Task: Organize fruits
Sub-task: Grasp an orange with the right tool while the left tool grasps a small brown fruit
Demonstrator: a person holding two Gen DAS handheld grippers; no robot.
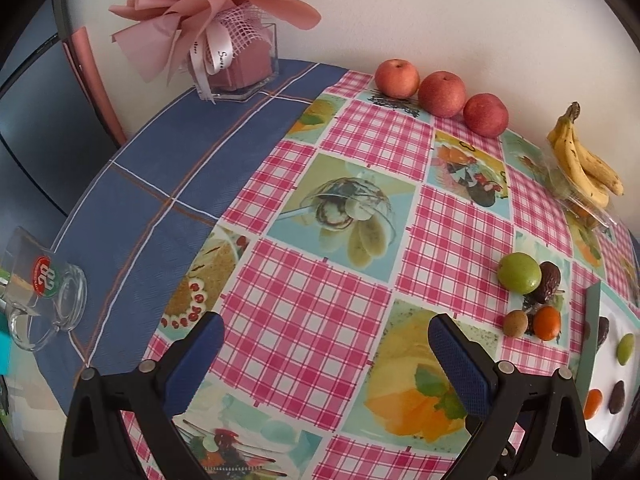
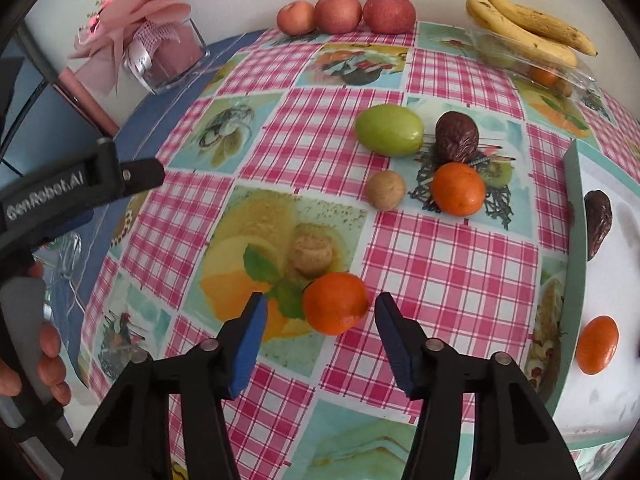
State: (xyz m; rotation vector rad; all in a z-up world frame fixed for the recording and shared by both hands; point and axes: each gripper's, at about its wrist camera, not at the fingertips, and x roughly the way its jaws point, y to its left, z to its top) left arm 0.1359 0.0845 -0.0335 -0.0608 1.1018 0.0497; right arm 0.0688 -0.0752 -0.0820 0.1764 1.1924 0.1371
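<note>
One orange (image 2: pixel 335 303) lay on the checked tablecloth (image 2: pixel 440 264) between the right gripper (image 2: pixel 320 312)'s blue pads, nearer the right pad; neither pad visibly pressed it. Beyond the fingertips sat a green fruit (image 2: pixel 389 130), a dark wrinkled fruit (image 2: pixel 457 137), a small brown fruit (image 2: pixel 386 191) and a second orange (image 2: pixel 458 189). The left gripper (image 1: pixel 325 330) stood spread over bare cloth, holding nothing.

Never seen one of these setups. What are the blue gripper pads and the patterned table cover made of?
The blue pads look like matte rubber or foam; a dotted grip texture shows on them. The table cover looks like wipeable vinyl or oilcloth: printed checks and dessert pictures, smooth with a faint sheen.
</note>
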